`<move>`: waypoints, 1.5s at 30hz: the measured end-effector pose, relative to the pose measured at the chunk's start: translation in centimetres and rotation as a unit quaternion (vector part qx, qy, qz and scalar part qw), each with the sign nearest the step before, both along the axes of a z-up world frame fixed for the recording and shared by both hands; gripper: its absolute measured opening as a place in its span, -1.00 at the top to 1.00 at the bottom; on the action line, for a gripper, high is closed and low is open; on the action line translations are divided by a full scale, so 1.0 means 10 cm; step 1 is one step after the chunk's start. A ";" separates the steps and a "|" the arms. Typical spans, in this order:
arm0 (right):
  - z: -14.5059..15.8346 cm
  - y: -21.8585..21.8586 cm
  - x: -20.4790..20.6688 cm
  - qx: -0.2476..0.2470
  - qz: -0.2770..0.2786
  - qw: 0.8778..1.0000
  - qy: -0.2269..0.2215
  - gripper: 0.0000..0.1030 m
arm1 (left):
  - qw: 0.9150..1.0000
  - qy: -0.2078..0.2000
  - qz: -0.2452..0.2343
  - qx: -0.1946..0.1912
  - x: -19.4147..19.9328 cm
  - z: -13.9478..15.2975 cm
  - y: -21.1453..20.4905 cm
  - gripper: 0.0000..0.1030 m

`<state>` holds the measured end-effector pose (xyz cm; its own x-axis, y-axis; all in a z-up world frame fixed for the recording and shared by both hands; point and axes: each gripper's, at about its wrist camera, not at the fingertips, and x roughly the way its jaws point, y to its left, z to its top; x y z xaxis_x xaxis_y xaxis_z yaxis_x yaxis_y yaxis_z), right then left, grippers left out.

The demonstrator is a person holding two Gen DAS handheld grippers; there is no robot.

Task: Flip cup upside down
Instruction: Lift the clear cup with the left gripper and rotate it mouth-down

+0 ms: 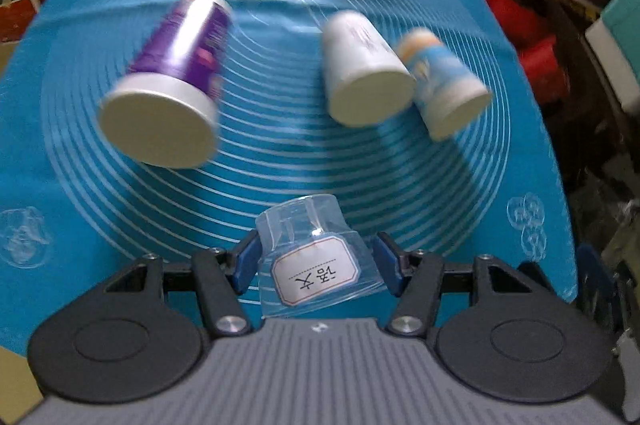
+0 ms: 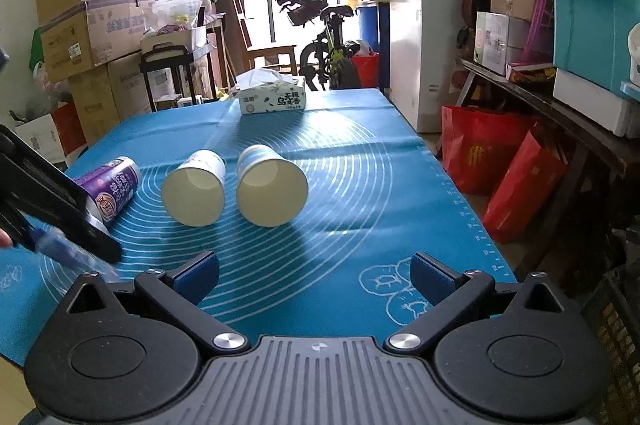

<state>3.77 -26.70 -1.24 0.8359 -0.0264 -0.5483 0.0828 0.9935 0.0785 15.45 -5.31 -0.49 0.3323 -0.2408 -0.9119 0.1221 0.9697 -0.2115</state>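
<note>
Both left gripper pads clamp the clear cup (right gripper spread, idle), so we set it rim-down squarely on the blue mat.

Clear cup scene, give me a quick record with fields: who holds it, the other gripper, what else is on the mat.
clear cup: between the left gripper fingers, label upside down
right gripper: open, holds nothing, above the mat
purple cup: on its side
white cup: on its side, beside the blue cup
blue cup: on its side
tissue box: far end of the mat
</note>
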 end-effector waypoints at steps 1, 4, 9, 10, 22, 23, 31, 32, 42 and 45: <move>-0.01 -0.01 0.00 0.000 -0.001 1.000 0.001 -1.00 | 1.000 0.006 -0.007 0.002 -0.01 -0.03 -0.06 -0.20; -0.03 -0.05 0.01 0.004 -0.005 1.000 0.005 -1.00 | 1.000 0.022 -0.020 0.007 -0.01 -0.14 -0.21 -0.20; -0.08 -0.07 0.02 0.007 -0.008 1.000 0.011 -1.00 | 0.999 0.021 -0.016 0.020 0.04 -0.23 -0.29 -0.21; -0.08 -0.07 0.02 0.007 -0.008 1.000 0.011 -1.00 | 0.999 0.023 -0.015 0.019 0.04 -0.23 -0.29 -0.21; -0.06 -0.04 0.04 0.003 -0.004 1.000 0.011 -1.00 | 0.998 0.026 -0.030 0.044 0.08 -0.23 -0.31 -0.50; -0.06 -0.03 0.04 0.002 -0.004 1.000 0.011 -1.00 | 0.998 0.023 -0.029 0.046 0.08 -0.22 -0.31 -0.50; -0.03 -0.02 0.03 0.001 0.000 1.000 0.011 -1.00 | 0.998 0.009 -0.026 0.054 0.07 -0.13 -0.25 -0.51; -0.02 -0.01 0.03 0.000 0.002 1.000 0.011 -1.00 | 0.998 0.008 -0.025 0.051 0.05 -0.11 -0.24 -0.51; 0.13 0.13 0.08 -0.012 0.025 1.000 0.015 -1.00 | 0.999 -0.029 -0.015 0.022 -0.08 0.28 -0.06 -0.51; 0.23 0.18 0.15 -0.015 0.042 0.999 0.029 -1.00 | 0.999 -0.044 -0.015 0.015 -0.13 0.42 0.01 -0.51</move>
